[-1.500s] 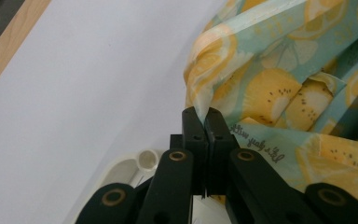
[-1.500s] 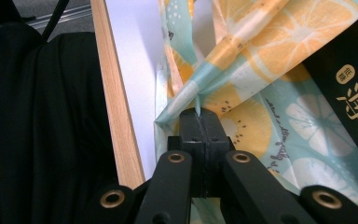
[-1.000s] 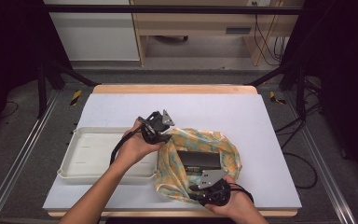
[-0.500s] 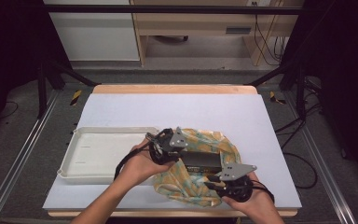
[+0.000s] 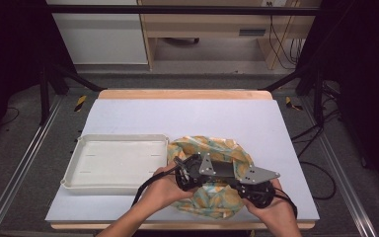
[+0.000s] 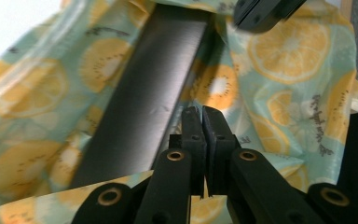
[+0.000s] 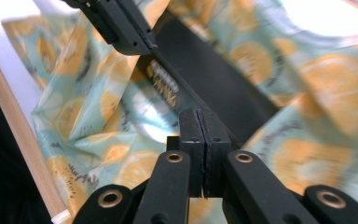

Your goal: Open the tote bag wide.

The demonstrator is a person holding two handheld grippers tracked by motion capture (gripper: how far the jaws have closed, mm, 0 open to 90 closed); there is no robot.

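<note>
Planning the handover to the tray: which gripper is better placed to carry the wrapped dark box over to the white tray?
Probably left: the left gripper sits at the cloth's tray-side edge, next to the white tray; the right gripper is on the far side.

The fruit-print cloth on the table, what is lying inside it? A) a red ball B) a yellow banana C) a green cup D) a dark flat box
D: a dark flat rectangular box lies in the middle of the crumpled orange-and-teal fruit-print cloth.

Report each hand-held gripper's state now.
Left hand-held gripper: jaws closed; whether it pinches the citrus-print cloth cannot be told.
Right hand-held gripper: the same.
</note>
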